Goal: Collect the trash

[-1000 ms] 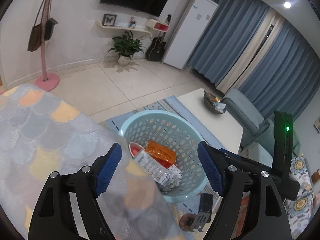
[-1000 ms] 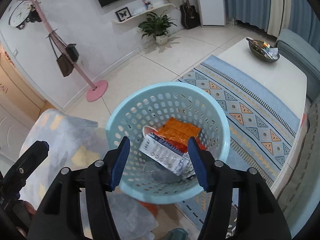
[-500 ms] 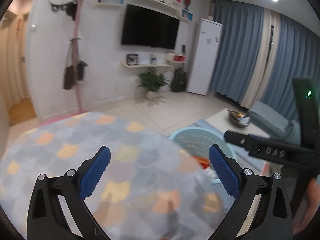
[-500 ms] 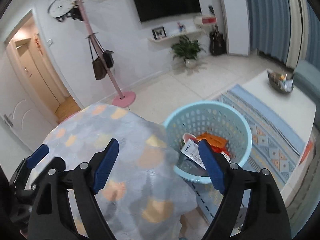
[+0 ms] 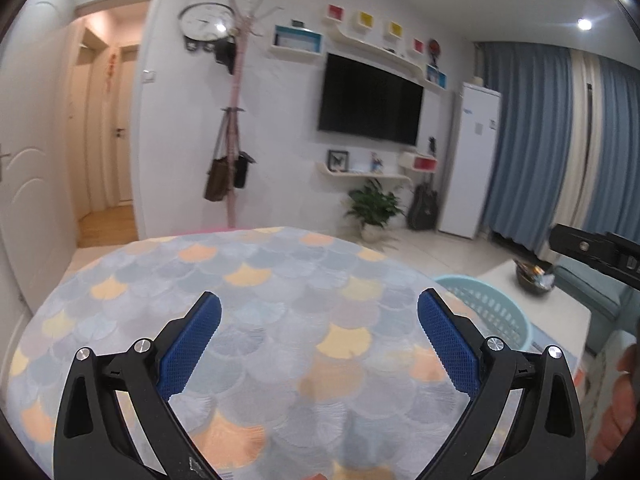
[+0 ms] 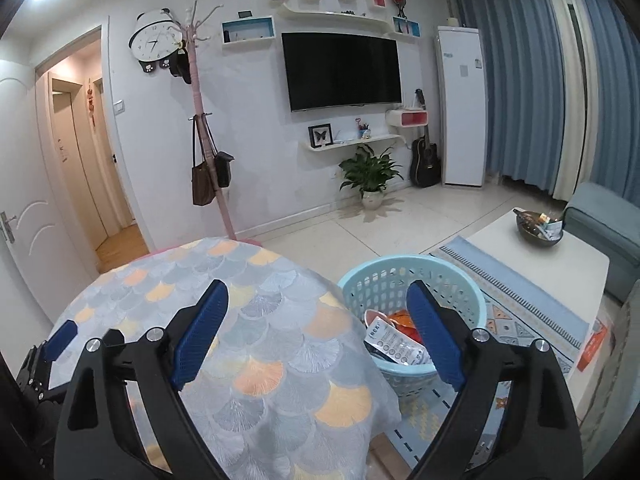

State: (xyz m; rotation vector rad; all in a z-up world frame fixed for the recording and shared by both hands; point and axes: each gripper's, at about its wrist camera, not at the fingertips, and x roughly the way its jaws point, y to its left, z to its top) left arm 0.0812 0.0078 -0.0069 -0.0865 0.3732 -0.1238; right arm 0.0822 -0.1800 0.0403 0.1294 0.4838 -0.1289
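A light blue basket stands on the floor just right of the round table. Inside it lie a white blister pack and an orange wrapper. My right gripper hovers over the table's right edge and the basket; its jaws are opening and nothing is between them. My left gripper is open wide above the scale-patterned tablecloth, also empty. In the left wrist view only the basket rim shows past the table.
A white coffee table with a dark bowl stands right of the basket, on a patterned rug. A blue sofa is beyond. A pink coat stand, a plant and a guitar line the far wall.
Both views have swung up and back from over the basket to over the table. The right jaws have widened. The trash seen between them earlier now lies in the basket.
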